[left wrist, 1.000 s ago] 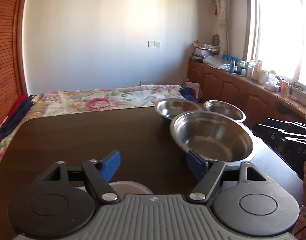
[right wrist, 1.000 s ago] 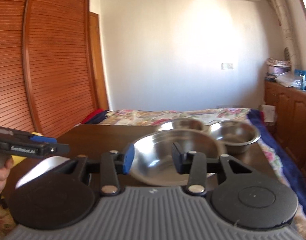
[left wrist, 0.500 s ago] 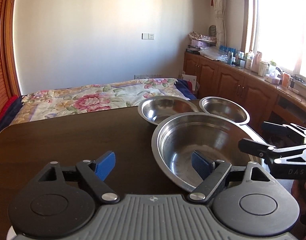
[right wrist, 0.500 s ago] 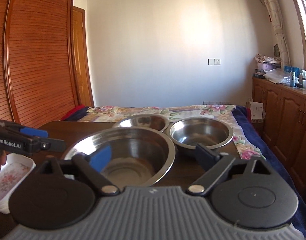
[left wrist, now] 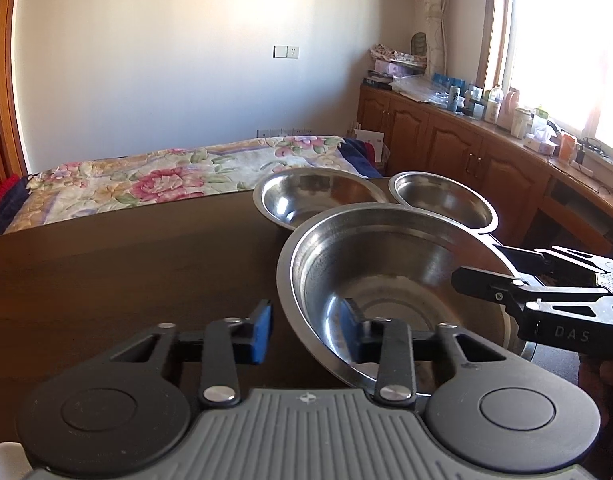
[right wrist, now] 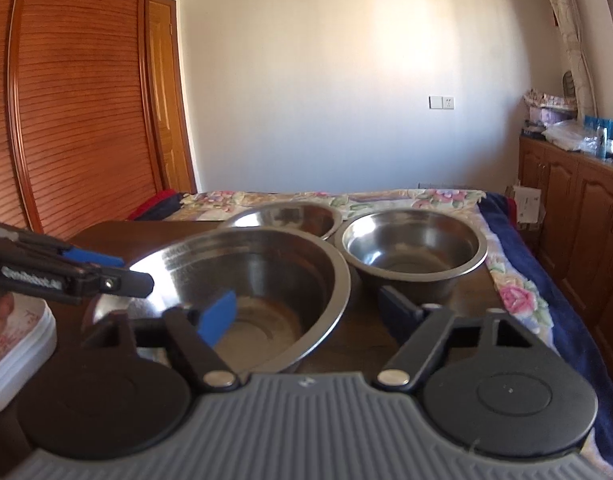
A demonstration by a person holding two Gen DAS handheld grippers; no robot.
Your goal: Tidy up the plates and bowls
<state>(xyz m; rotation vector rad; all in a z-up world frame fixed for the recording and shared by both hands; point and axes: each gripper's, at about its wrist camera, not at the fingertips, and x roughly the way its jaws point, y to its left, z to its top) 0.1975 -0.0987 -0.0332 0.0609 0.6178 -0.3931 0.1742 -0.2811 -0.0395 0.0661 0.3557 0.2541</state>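
While both my claws close on the big bowl [left wrist: 394, 280], its rim between their fingers, I get ready to lift it.

My left claw [left wrist: 304, 330] and right claw [right wrist: 306, 308] do not squeeze the rim yet.

Left gripper [left wrist: 304, 330] low in frame, jaws closing; right gripper [right wrist: 306, 310] low centre, jaws closing too, seemingly not yet gripping.

Just left of the right gripper [right wrist: 308, 310], a white flowered dish [right wrist: 14, 344] runs off the picture's edge. The large steel bowl's [left wrist: 390, 276] near rim hides behind the left gripper [left wrist: 306, 330].
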